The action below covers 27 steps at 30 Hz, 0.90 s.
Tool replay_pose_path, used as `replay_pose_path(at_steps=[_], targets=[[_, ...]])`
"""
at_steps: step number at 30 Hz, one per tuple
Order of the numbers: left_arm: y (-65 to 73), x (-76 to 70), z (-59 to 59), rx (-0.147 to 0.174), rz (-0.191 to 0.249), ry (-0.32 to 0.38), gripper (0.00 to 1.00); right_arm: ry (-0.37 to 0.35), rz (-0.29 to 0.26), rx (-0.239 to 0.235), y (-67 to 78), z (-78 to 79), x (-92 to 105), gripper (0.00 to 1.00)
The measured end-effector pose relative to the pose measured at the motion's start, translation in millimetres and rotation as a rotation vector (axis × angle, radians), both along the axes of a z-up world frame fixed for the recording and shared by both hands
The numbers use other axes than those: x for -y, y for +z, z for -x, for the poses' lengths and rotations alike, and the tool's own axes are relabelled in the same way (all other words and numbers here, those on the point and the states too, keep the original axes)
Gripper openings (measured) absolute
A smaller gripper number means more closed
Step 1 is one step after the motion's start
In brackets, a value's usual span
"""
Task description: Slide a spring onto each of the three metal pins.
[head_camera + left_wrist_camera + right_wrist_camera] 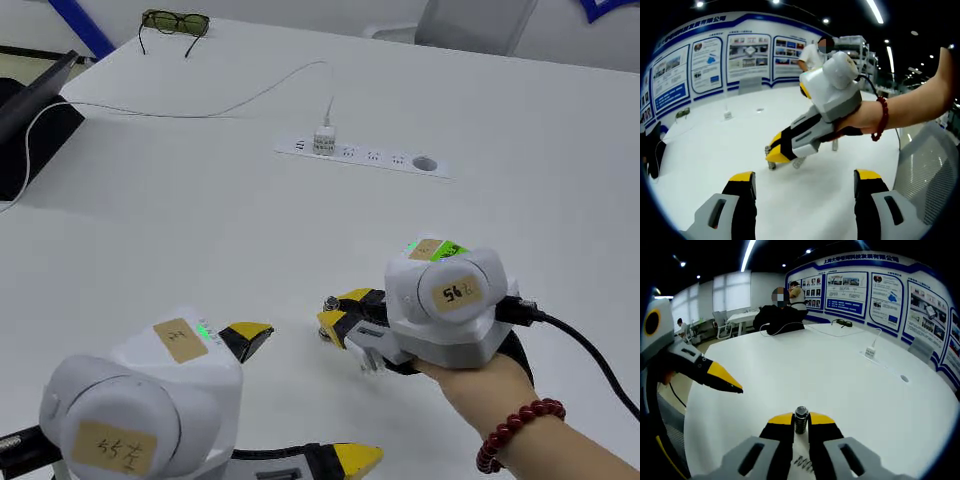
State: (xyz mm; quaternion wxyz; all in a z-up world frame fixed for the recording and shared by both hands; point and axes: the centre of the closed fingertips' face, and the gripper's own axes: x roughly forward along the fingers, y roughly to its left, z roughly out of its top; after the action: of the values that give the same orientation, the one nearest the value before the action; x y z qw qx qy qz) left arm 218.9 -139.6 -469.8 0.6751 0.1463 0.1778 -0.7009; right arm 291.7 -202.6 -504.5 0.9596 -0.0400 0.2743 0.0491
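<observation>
Two handheld grippers work over a white table [200,220], both on the near side of a power strip [362,157] and well apart from it. The likeliest trouble, as I judge it, is losing the small parts. The right gripper [335,312] pinches a short metal pin [800,416] with only the very tips of its fingers. A slight twist or a loosened squeeze could let the pin tip out and roll away across the smooth tabletop. A small coil that looks like a spring [803,463] sits lower between the same fingers, toward the gripper body. Whether it is threaded on the pin cannot be told, and it could slip free if the pin tilts.

The right gripper's fingers are almost closed, with just the pin's width between them, and the pin stands up between their yellow tips. The left gripper [300,400], farther from the power strip than the right one, has its fingers spread wide, holding and touching nothing.
</observation>
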Motion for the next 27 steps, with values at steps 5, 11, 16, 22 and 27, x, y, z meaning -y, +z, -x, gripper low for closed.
replay_pose_path(at_steps=[5, 11, 16, 22, 27], targets=[[1.4, 0.6, -0.1, 0.007, 0.007, -0.001, 0.81, 0.003, -0.002, -0.001, 1.5, 1.6, -0.8, 0.12], [4.1, 1.6, -0.2, 0.007, 0.023, 0.0, 0.81, -0.007, 0.005, 0.013, 10.9, 6.8, 1.8, 0.22], [6.2, 2.6, 0.6, 0.021, 0.03, -0.007, 0.81, -0.029, -0.025, 0.034, 21.1, 10.9, 2.4, 0.26], [8.3, 2.9, 1.4, 0.043, 0.034, -0.018, 0.78, -0.058, -0.052, 0.063, 37.0, 18.3, 4.8, 0.33], [11.0, 3.6, 2.6, 0.062, 0.04, -0.028, 0.74, -0.085, -0.056, 0.071, 43.8, 28.1, 10.1, 0.38]])
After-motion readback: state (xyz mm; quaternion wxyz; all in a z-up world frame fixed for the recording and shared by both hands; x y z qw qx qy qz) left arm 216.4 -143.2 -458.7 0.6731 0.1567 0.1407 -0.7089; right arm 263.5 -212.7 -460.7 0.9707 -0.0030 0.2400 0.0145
